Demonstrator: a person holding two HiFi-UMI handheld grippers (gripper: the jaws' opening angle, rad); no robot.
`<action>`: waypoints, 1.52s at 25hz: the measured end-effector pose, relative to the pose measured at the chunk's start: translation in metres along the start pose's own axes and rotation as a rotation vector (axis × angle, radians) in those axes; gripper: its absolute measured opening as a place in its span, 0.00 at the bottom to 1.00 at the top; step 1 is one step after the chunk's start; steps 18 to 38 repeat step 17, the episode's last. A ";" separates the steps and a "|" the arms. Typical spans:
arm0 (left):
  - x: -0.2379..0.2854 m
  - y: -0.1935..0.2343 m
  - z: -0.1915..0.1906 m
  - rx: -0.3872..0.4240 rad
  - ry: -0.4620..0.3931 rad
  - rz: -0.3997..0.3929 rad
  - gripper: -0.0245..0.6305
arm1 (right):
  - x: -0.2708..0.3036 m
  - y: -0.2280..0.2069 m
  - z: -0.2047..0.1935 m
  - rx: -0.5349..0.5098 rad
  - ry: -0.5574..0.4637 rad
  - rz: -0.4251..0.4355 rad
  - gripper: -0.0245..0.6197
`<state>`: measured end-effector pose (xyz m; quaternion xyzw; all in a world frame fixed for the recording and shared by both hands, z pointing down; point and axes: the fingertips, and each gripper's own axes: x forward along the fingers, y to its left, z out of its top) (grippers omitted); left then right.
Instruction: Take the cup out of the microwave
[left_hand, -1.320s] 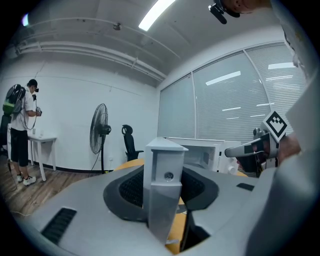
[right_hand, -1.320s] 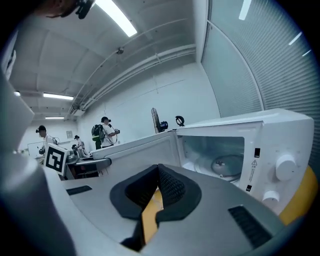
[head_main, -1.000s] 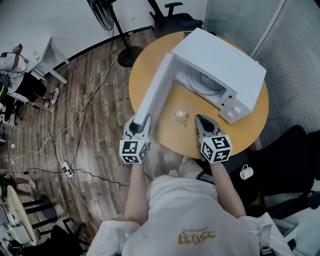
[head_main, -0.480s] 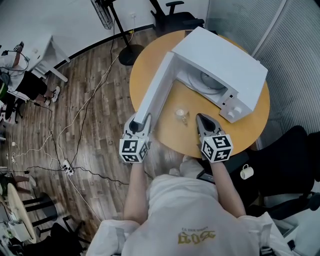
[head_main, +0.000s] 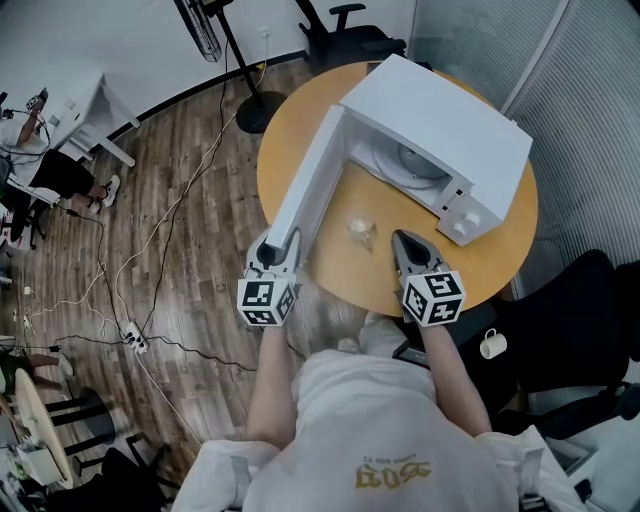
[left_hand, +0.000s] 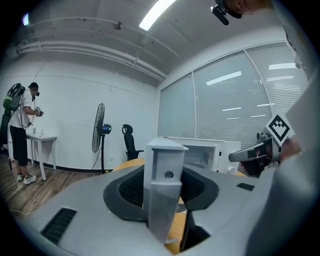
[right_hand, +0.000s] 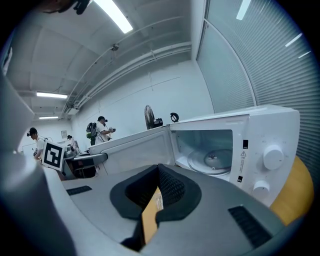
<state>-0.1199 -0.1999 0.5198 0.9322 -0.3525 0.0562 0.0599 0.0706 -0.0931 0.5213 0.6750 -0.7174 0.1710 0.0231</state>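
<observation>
A small clear cup (head_main: 359, 229) stands on the round wooden table (head_main: 495, 262), in front of the white microwave (head_main: 440, 125). The microwave's door (head_main: 312, 190) is swung wide open. My left gripper (head_main: 284, 240) is shut on the door's free edge (left_hand: 162, 185), which shows as a white upright slab between the jaws. Just right of the cup, my right gripper (head_main: 401, 239) is shut and holds nothing. In the right gripper view the glass turntable (right_hand: 212, 160) inside the microwave (right_hand: 260, 135) is bare, and the closed jaws hide the cup.
A white mug (head_main: 492, 343) sits beside a black office chair (head_main: 590, 330) at the right. A standing fan's base (head_main: 255, 108) and loose cables (head_main: 150, 260) lie on the wooden floor to the left. People stand by a desk at the far left (head_main: 40, 160).
</observation>
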 end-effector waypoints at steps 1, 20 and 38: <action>-0.001 0.000 0.000 -0.001 -0.001 0.002 0.31 | -0.001 0.000 0.001 0.014 -0.005 0.003 0.06; -0.001 -0.003 -0.001 0.002 -0.008 0.005 0.31 | -0.003 -0.001 -0.003 0.065 -0.006 0.024 0.06; -0.001 -0.003 -0.001 0.002 -0.008 0.005 0.31 | -0.003 -0.001 -0.003 0.065 -0.006 0.024 0.06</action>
